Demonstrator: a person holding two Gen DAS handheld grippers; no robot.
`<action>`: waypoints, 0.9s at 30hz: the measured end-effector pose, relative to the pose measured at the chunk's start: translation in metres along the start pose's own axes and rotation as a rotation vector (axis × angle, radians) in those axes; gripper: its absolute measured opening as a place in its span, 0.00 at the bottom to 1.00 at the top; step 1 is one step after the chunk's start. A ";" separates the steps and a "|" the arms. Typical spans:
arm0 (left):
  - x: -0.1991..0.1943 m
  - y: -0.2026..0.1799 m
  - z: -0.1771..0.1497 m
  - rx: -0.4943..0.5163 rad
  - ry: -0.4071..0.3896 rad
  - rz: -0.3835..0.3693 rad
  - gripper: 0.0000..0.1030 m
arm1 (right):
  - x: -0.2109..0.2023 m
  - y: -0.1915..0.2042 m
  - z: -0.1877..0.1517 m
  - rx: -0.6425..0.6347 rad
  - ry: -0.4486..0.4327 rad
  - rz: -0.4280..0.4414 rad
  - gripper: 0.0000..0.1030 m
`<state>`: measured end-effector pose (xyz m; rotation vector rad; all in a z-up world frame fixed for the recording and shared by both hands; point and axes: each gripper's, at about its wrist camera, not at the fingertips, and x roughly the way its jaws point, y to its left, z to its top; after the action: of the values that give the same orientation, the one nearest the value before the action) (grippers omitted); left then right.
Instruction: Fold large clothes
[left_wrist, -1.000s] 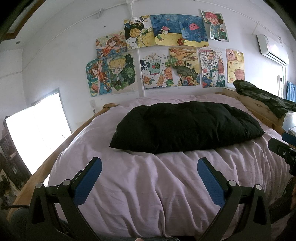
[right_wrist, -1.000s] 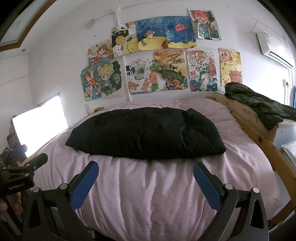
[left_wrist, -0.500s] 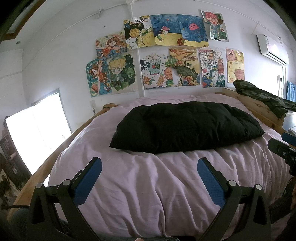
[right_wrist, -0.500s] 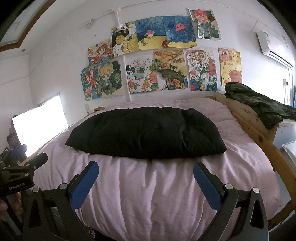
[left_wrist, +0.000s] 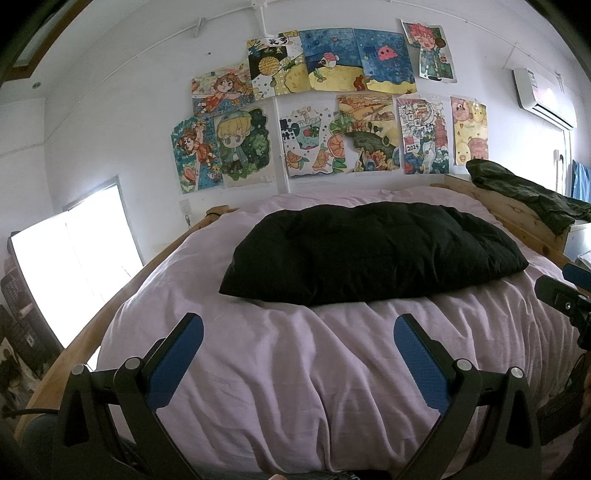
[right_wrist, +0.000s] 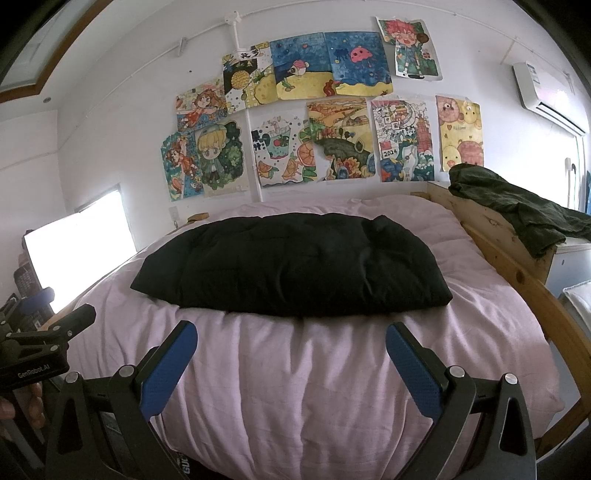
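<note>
Ahead of the claw, a wooden-framed bed (left_wrist: 509, 206) with pale lilac bedding (left_wrist: 295, 369) meets a white wall (left_wrist: 110, 122) covered in colourful drawings (left_wrist: 332, 107). A bright window (left_wrist: 74, 266) glows at left; an air conditioner (left_wrist: 543, 96) hangs upper right.

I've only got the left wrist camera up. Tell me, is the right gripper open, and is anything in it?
Observer: The right gripper is open with its blue pads wide apart and nothing between them. Only lilac bedding lies beyond.
Operator: What's along the bed's near right edge?
Observer: A wooden side rail runs beside the bedding and curves down toward the near corner.
Operator: Does that camera see my left gripper?
Observer: Yes, the left gripper shows at its left edge, with a hand below it.
</note>
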<state>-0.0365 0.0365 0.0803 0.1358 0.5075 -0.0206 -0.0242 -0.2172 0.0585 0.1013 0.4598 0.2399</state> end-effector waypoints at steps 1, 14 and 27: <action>0.000 0.000 0.000 0.000 0.000 0.000 0.98 | 0.000 0.000 0.000 0.000 0.000 0.000 1.00; 0.000 0.001 0.000 0.007 0.000 0.001 0.98 | 0.000 0.001 0.000 0.000 0.001 0.000 1.00; 0.000 0.002 0.000 0.010 0.000 0.000 0.98 | 0.000 0.001 0.000 0.002 0.002 0.000 1.00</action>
<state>-0.0362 0.0383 0.0806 0.1451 0.5074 -0.0235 -0.0239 -0.2162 0.0589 0.1034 0.4620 0.2399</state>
